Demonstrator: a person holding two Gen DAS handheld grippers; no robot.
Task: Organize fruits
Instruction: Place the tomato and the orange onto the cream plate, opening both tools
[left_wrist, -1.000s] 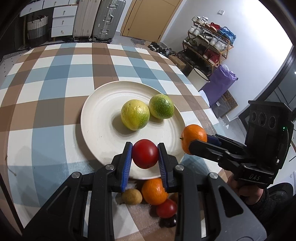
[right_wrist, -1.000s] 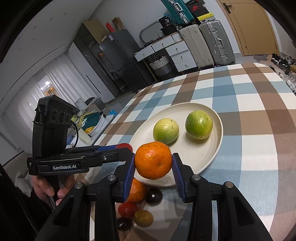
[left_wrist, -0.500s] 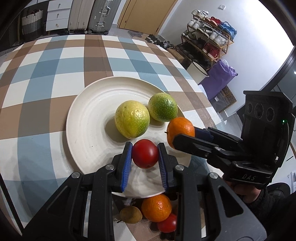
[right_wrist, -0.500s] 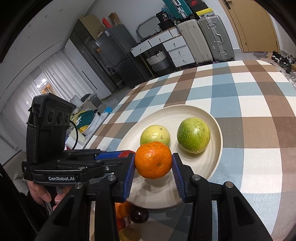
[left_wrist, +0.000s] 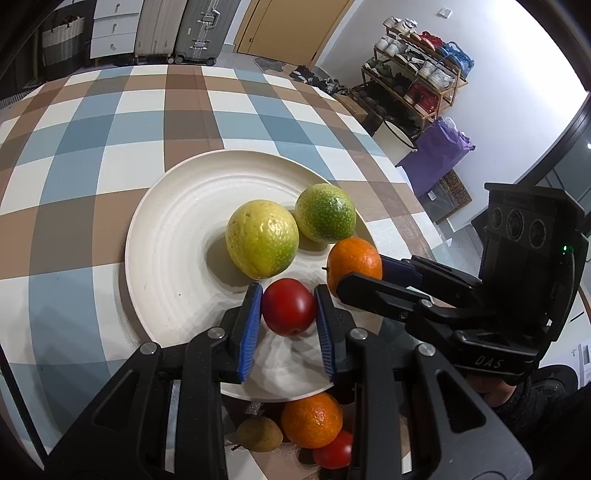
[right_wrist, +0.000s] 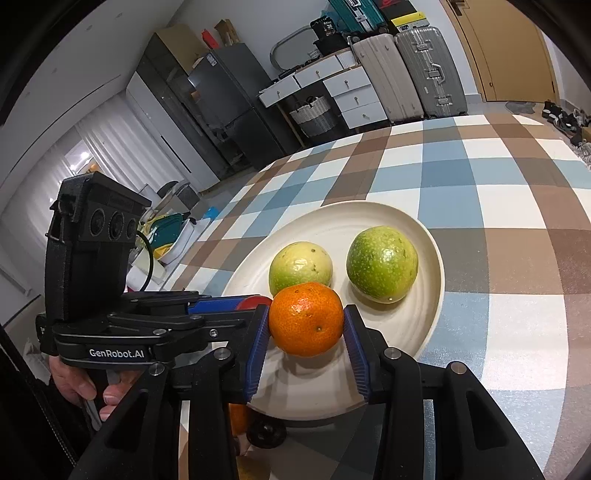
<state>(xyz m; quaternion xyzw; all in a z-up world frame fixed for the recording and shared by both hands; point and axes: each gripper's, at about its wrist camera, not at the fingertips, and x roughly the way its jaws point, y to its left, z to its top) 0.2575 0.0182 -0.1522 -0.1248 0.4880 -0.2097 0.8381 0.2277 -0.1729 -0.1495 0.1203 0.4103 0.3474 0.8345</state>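
Fingers of your left gripper (left_wrist: 289, 313) pinch a tomato (left_wrist: 289, 311) at lower centre while your right gripper (right_wrist: 306, 334) pinches a mandarin (right_wrist: 306, 319), both over the plate (left_wrist: 173, 236) near the two guavas, apparently poised for setting down there.

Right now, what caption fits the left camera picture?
Left gripper holds a red fruit over the plate beside two green fruits.
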